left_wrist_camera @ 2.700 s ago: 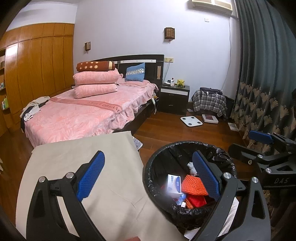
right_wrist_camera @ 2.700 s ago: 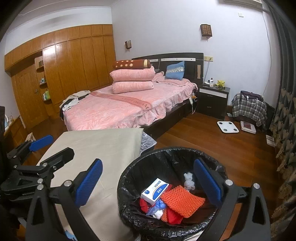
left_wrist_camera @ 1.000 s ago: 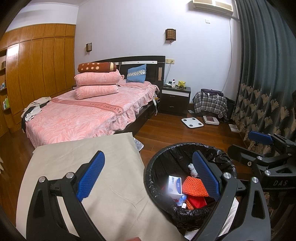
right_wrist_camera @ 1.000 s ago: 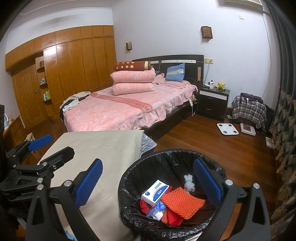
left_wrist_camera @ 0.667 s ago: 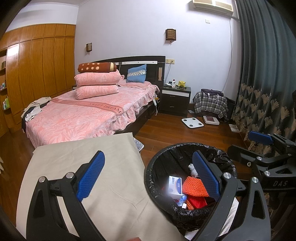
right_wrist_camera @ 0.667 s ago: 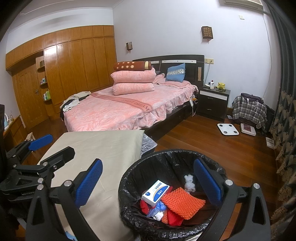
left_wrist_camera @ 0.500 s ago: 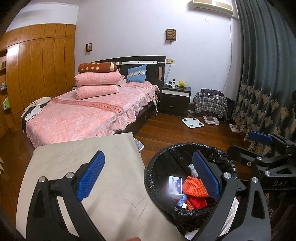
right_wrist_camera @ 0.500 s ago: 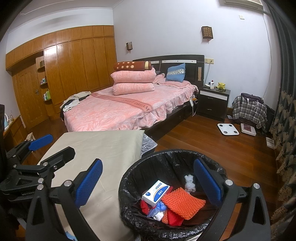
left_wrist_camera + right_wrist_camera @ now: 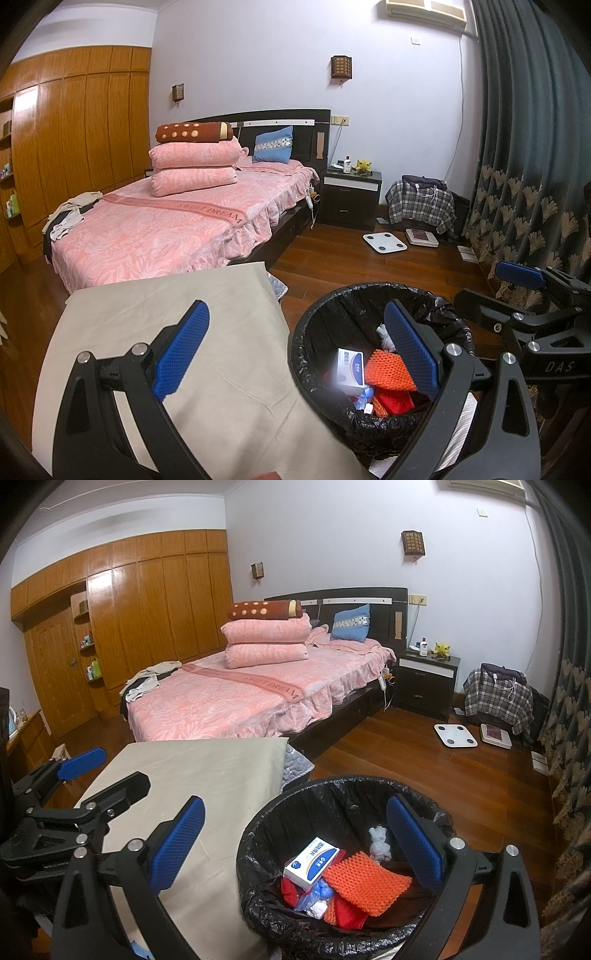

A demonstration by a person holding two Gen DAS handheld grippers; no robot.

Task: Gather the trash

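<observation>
Round bin lined with black plastic bag (image 9: 343,786), off the right edge of the beige cloth-covered table (image 9: 207,768), below and ahead of both empty, spread grippers, right gripper (image 9: 295,843) nearer than left gripper (image 9: 295,350); white carton (image 9: 311,857) and orange mesh pad (image 9: 365,880) inside, items beneath half hidden.

A pink bed (image 9: 159,232), dark nightstand (image 9: 351,199) and white scale (image 9: 385,242) beyond.
</observation>
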